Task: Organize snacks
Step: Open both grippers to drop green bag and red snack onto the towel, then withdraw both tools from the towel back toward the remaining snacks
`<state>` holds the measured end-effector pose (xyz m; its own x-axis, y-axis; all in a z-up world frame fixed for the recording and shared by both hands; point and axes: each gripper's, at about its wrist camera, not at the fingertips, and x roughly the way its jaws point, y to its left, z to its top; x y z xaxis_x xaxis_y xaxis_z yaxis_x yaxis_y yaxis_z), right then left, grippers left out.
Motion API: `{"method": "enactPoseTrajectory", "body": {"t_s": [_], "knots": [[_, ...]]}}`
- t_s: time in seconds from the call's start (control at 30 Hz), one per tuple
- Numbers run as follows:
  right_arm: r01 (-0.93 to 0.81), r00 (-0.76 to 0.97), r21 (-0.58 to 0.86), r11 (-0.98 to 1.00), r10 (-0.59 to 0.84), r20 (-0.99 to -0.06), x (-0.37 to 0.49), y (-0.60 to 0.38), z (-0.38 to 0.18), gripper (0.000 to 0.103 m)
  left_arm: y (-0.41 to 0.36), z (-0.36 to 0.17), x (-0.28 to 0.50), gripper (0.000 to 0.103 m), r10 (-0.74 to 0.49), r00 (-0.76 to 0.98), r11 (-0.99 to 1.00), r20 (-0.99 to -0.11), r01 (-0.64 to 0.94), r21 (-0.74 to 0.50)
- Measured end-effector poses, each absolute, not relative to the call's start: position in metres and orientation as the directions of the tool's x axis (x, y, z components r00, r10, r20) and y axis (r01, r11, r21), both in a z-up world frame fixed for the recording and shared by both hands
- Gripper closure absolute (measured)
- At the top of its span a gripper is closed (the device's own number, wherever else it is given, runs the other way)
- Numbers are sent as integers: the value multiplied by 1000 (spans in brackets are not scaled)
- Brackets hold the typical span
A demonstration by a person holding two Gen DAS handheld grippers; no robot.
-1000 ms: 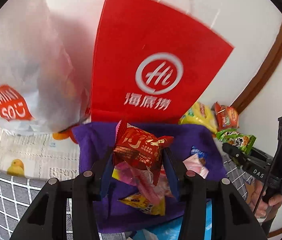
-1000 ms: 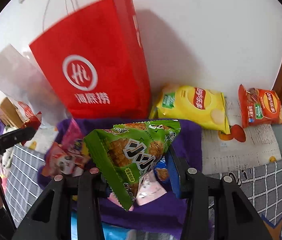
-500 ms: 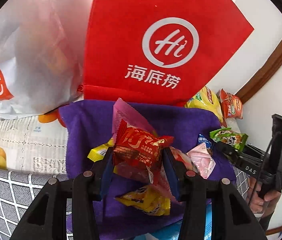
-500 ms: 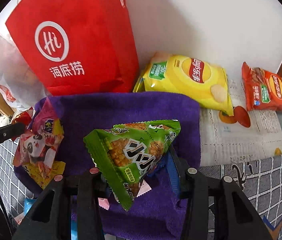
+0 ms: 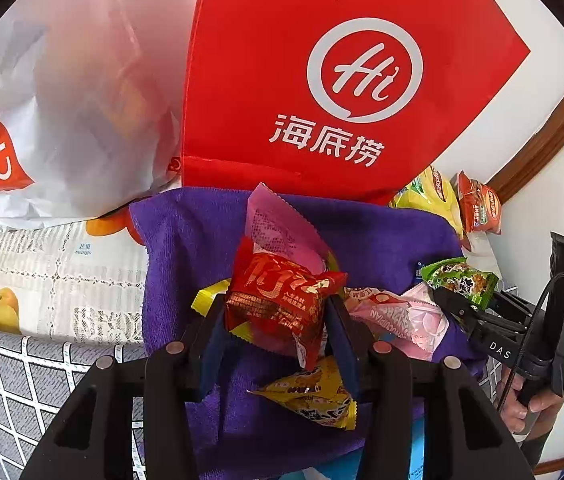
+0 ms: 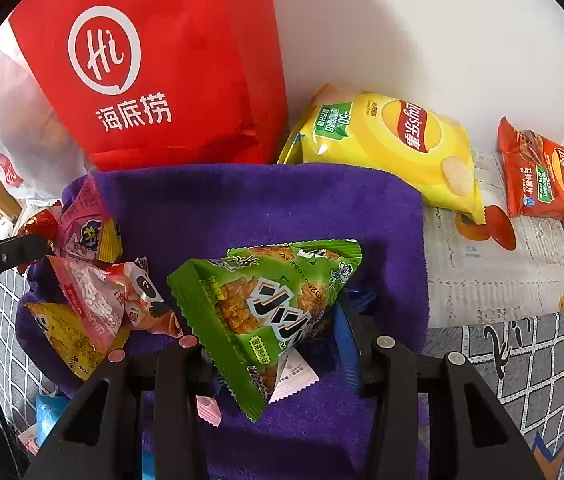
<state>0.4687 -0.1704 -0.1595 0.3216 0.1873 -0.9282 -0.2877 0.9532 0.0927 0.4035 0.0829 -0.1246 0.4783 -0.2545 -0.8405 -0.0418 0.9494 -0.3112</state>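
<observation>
My left gripper (image 5: 276,316) is shut on a red snack packet (image 5: 282,300), held just over a purple cloth (image 5: 186,248). Pink, white and yellow snack packets (image 5: 309,396) lie on the cloth under and around it. My right gripper (image 6: 270,316) is shut on a green snack packet (image 6: 266,308) above the same purple cloth (image 6: 262,204). The green packet (image 5: 459,280) also shows in the left wrist view, at the right, between the right gripper's black fingers. A pile of pink and yellow packets (image 6: 90,300) sits at the cloth's left in the right wrist view.
A red tote bag (image 5: 341,80) stands against the white wall behind the cloth, with a white plastic bag (image 5: 62,120) to its left. A yellow chip bag (image 6: 393,144) and an orange chip bag (image 6: 541,176) lie at the right on a printed table cover (image 6: 501,272).
Both grippers have come down toward the purple cloth with their packets still held. The red bag and the chip bags now sit higher and larger in view.
</observation>
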Motion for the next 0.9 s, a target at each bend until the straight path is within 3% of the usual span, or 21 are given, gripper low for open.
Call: {"method": "enactPoseTrajectory", "body": {"t_s": [0.2, 0.37, 0.47, 0.6, 0.9], "knots": [[-305, 303, 105, 947, 201, -932, 468, -164, -161, 53, 79, -129, 406, 54, -262, 459, 948, -849, -40, -315], [-310, 360, 114, 944, 227, -905, 462, -162, -149, 29, 72, -127, 407, 52, -255, 462, 954, -850, -24, -299], [-311, 394, 120, 943, 243, -887, 457, -163, -136, 27, 71, -124, 406, 49, -262, 463, 952, -847, -17, -304], [-308, 437, 120, 944, 253, -863, 451, -164, -115, 27, 73, -116, 402, 28, -271, 477, 950, -836, -7, -312], [-268, 548, 140, 953, 271, -791, 416, -169, -68, 27, 78, -83, 383, 27, -254, 535, 957, -806, 16, -290]]}}
